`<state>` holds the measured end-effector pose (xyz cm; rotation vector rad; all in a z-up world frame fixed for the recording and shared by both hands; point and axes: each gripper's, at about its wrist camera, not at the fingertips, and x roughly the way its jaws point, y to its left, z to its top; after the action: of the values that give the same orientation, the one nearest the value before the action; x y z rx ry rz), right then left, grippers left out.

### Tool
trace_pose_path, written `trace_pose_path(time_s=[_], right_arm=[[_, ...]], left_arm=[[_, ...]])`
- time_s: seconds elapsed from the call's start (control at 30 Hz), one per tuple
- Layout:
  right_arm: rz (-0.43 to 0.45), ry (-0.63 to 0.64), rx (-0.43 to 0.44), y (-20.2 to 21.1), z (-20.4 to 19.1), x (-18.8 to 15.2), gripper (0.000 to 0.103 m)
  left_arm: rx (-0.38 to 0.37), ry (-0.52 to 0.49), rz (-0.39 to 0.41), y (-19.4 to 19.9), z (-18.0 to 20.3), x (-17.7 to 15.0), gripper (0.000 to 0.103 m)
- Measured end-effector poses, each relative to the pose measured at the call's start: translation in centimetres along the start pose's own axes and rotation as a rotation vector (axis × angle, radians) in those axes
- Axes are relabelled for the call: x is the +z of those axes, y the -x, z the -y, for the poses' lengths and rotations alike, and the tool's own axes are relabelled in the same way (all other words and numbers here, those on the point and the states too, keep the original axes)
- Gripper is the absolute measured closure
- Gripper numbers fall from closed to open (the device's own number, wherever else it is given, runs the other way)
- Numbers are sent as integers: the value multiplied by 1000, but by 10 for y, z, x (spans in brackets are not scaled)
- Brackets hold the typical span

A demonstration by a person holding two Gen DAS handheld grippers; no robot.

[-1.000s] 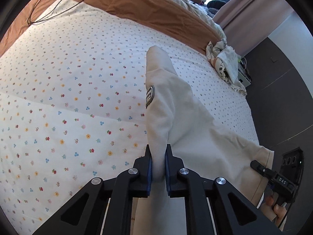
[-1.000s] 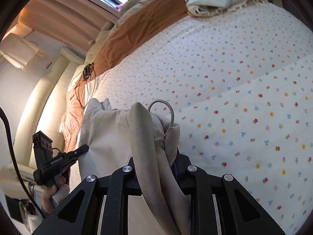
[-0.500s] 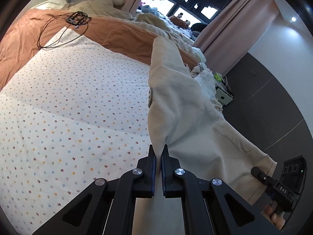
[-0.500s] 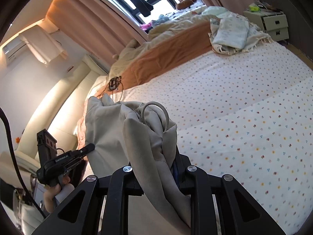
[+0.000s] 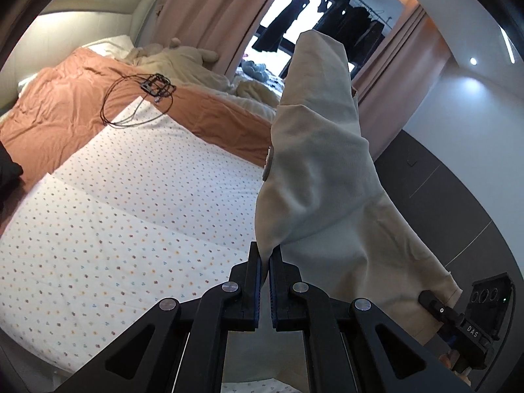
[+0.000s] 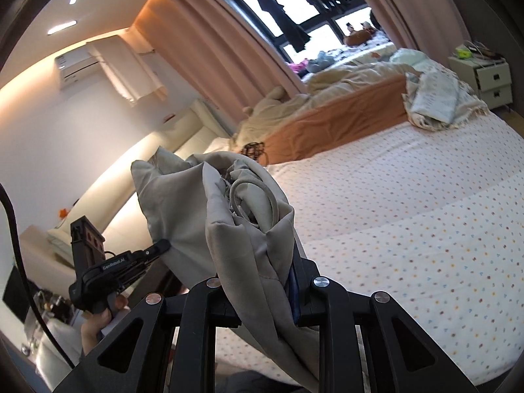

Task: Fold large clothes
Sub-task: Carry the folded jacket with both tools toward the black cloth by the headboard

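A large cream garment (image 5: 324, 177) hangs in the air between both grippers, above the bed. My left gripper (image 5: 265, 262) is shut on one edge of it; the cloth rises and drapes to the right. My right gripper (image 6: 262, 262) is shut on a bunched part of the garment (image 6: 235, 229) with a drawstring loop (image 6: 252, 196) on top. The right gripper also shows at the lower right of the left wrist view (image 5: 458, 324), and the left gripper at the lower left of the right wrist view (image 6: 131, 262).
The bed has a white dotted sheet (image 5: 114, 203) and an orange blanket (image 5: 65, 104) with a black cable (image 5: 140, 98) on it. A pile of pale cloth (image 6: 435, 98) lies at the bed's far right, by a white nightstand (image 6: 484, 78). Curtains (image 6: 213, 42) and a window are behind.
Both grippers have lifted and tilted upward with the garment held. The views now show the window and curtains instead of mostly the sheet.
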<state>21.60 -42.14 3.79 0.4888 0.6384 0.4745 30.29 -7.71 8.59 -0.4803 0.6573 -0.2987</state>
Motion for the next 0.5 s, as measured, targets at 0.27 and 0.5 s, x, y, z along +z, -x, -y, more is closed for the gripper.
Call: trace_pose_path(time_s=[0.27,0.5], right_arm=[[-9,66,111,-4,-70,-16,81],[-29,100,206,-23,-126,-39,82]], left_arm=[[40,23,105,91,-27,20,100],[90,34,169,153,-57,23,100]])
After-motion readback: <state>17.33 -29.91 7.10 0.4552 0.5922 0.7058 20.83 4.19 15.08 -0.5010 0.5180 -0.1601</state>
